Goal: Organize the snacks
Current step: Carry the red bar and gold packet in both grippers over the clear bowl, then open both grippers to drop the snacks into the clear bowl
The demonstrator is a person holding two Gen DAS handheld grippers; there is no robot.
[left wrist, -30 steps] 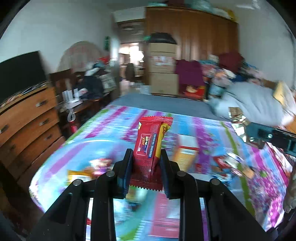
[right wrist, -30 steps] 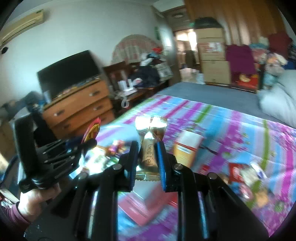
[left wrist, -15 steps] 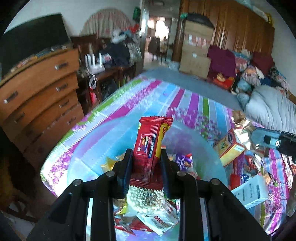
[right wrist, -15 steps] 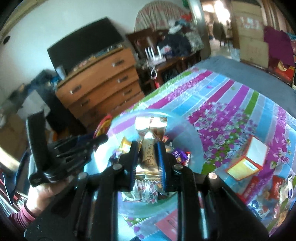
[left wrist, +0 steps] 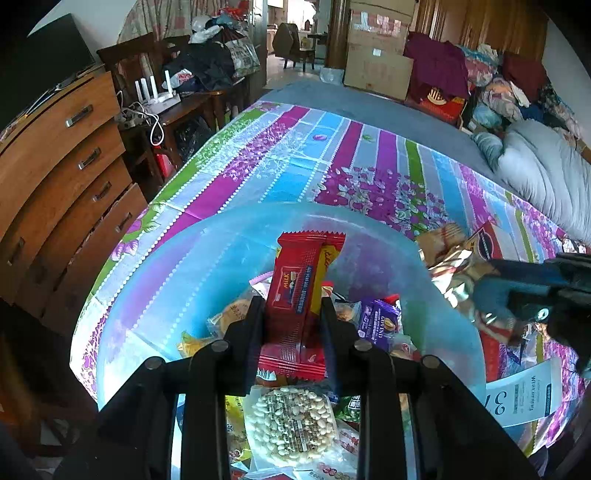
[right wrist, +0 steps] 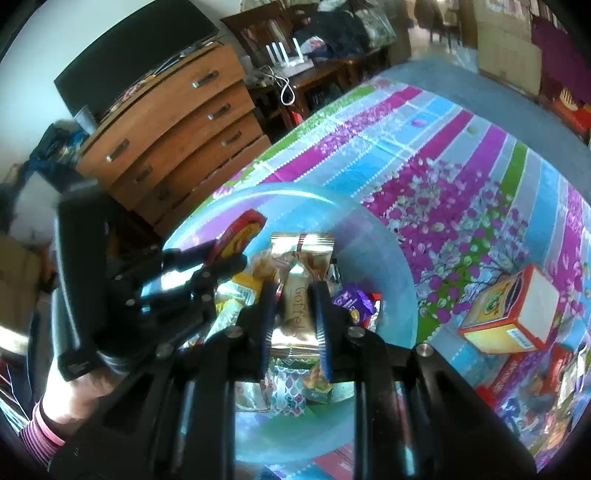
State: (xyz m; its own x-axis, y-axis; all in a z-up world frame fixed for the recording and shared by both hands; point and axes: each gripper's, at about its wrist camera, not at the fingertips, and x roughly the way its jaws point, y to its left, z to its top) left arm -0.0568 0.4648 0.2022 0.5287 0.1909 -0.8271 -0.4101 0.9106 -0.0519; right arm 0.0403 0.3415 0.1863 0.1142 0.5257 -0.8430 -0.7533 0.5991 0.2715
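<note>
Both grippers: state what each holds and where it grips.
Left gripper pinches the red milk wrapper at its lower half; right gripper pinches the gold wafer packet mid-body.

To my left stands a wooden dresser with a dark TV on top against a white wall. Past it, a cluttered side table holds a white router. Cardboard boxes stack before a wooden wardrobe. Daylight comes through the far doorway.
</note>
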